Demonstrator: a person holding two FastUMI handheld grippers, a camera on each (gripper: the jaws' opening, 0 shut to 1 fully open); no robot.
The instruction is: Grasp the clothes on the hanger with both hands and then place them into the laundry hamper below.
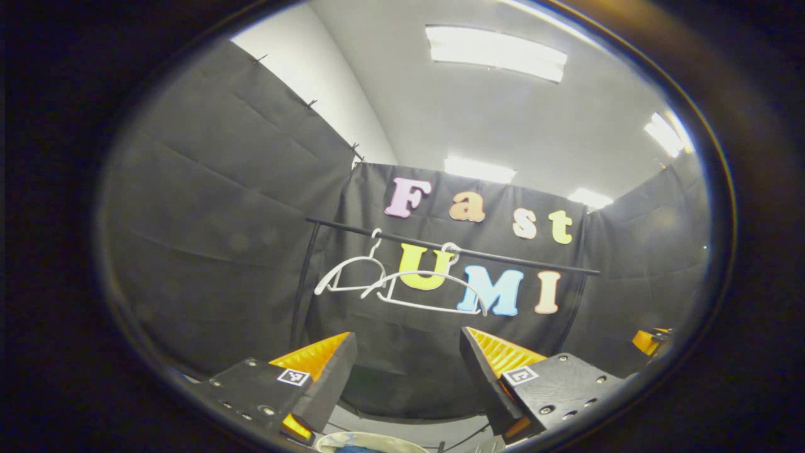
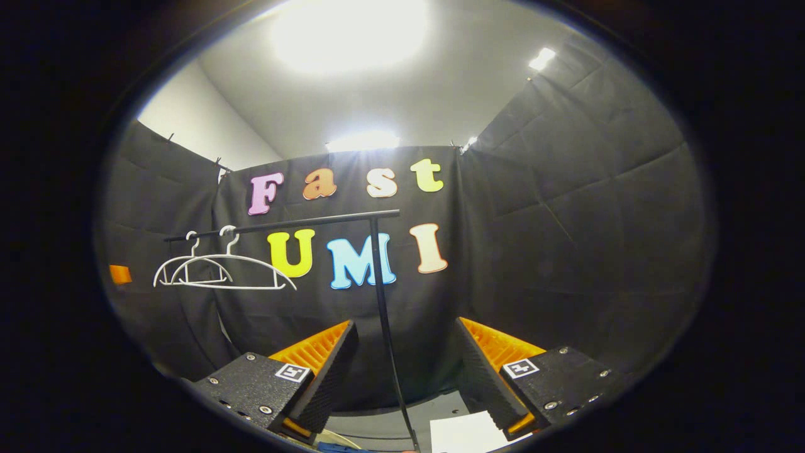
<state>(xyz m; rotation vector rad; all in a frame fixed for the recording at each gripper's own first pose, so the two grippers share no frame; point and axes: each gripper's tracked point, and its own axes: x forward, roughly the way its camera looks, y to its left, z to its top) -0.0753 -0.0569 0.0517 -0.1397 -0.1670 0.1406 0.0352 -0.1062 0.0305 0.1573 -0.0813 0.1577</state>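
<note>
Two white hangers (image 1: 434, 307) hang bare on a black rail (image 1: 503, 257) ahead of my left gripper (image 1: 407, 340), which is open and holds nothing, well below the rail. At the bottom edge of the left gripper view a pale round hamper rim (image 1: 377, 437) shows, with a bit of blue cloth (image 1: 355, 448) inside it. In the right gripper view the same bare hangers (image 2: 239, 287) sit up and to the left on the rail (image 2: 302, 223). My right gripper (image 2: 405, 327) is open and empty, with a sliver of blue cloth (image 2: 333, 448) under it.
The rail's black upright pole (image 2: 383, 314) runs down between my right gripper's fingers, farther off. A white sheet (image 2: 465, 434) lies on the grey floor below. Part of the other gripper (image 1: 651, 340) shows at the right edge of the left gripper view. Black cloth walls close in all round.
</note>
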